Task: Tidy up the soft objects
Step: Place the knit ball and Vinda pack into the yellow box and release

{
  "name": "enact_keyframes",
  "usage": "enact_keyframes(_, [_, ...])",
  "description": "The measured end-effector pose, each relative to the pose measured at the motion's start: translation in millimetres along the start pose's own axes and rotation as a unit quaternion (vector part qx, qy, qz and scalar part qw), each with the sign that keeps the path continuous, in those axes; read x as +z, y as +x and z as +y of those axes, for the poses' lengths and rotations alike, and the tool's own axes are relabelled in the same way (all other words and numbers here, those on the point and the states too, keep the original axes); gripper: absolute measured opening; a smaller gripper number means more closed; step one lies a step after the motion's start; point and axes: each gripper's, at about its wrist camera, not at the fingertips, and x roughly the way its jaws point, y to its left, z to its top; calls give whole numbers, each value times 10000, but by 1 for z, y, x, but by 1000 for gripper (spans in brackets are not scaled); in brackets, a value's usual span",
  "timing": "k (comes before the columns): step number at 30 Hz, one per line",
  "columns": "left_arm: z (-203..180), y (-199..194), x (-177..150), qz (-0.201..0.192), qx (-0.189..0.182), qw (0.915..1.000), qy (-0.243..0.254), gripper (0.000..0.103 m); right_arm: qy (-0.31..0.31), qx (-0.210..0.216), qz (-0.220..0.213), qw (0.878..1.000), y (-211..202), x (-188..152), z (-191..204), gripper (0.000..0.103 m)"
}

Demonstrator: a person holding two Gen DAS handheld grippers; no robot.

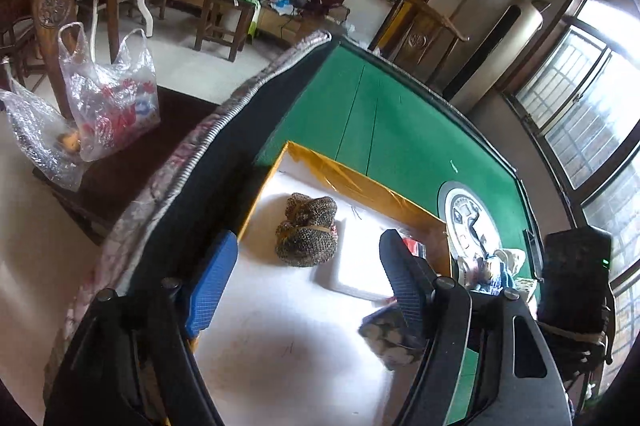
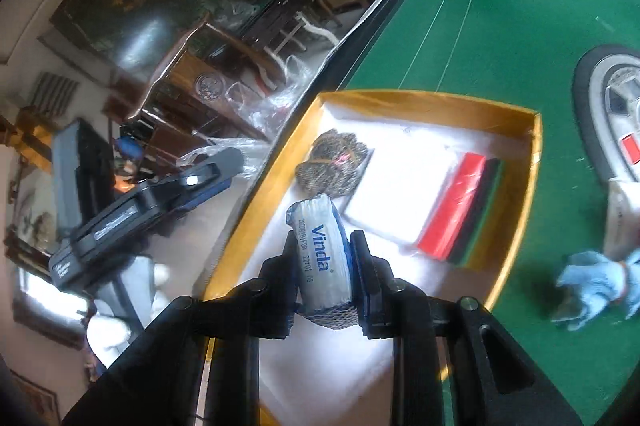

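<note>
A shallow yellow-rimmed box (image 2: 516, 186) with a white lining sits on the green table. In it lie a brown mesh bundle (image 2: 332, 164), a white pad (image 2: 400, 186) and a red, black and green sponge stack (image 2: 464, 210). My right gripper (image 2: 325, 254) is shut on a blue and white Vinda tissue pack (image 2: 324, 254), held over the near part of the box. My left gripper (image 1: 308, 266) is open and empty above the box's left edge; the mesh bundle (image 1: 308, 236) lies between and beyond its fingers. The tissue pack's end (image 1: 390, 338) shows at the right.
A light blue cloth (image 2: 596, 286) lies on the green felt (image 2: 500, 26) right of the box. A round centre panel (image 2: 616, 110) is set in the table. Plastic bags (image 1: 108, 98) and wooden chairs stand left of the table edge (image 1: 200, 146).
</note>
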Motion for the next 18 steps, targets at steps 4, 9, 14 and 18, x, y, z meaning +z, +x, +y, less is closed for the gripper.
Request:
enact_keyframes(4, [21,-38,-11,-389,0,9992,-126,75,110,394,418,9983,36,1,13,22])
enact_keyframes(9, [39,-61,-24,-664,220,9975,-132,75,-175,335,685,9969,74,7,40,22])
enact_keyframes(14, [48,-67,-34,-674,159,9974,-204,75,-480,-121,735,9961,94,16,58,22])
enact_keyframes(18, [50,-66,-38,-646,147,9975,-226,75,-439,-624,515,9958,95,34,58,22])
